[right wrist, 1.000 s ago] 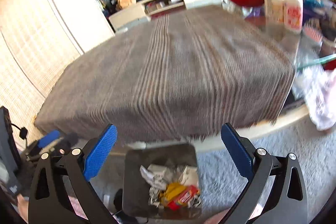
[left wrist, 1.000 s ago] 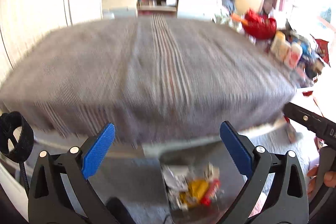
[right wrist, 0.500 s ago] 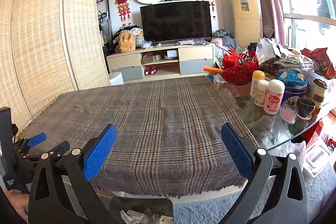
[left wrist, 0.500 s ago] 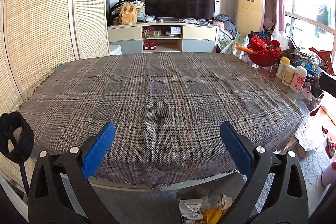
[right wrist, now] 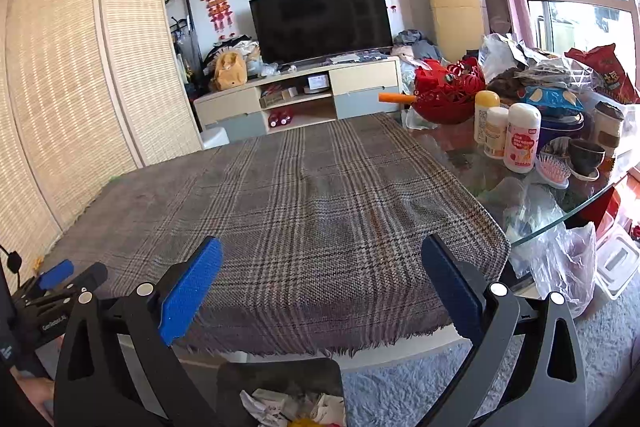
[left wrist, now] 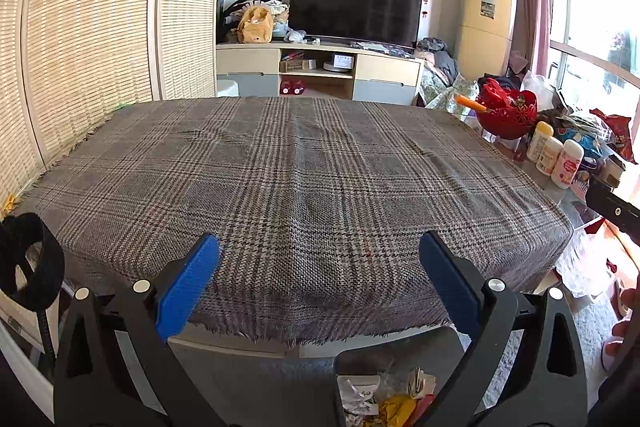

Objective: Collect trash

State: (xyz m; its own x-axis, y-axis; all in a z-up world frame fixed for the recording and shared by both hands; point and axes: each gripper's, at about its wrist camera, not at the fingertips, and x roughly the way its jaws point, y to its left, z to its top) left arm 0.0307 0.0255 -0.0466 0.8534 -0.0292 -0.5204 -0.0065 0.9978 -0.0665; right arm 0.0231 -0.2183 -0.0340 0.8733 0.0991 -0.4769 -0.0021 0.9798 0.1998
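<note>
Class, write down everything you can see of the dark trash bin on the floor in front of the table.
The trash bin is a dark, squarish open-topped container standing upright on the pale carpet, just below the fringed edge of the plaid tablecloth. No lid shows. Inside lie crumpled white papers and yellow and red wrappers. The bottom edge of both views cuts it off. Neither gripper touches it.

Plaid cloth (left wrist: 304,179) covers table; red basket (right wrist: 448,95) beside bottles (right wrist: 520,139).
</note>
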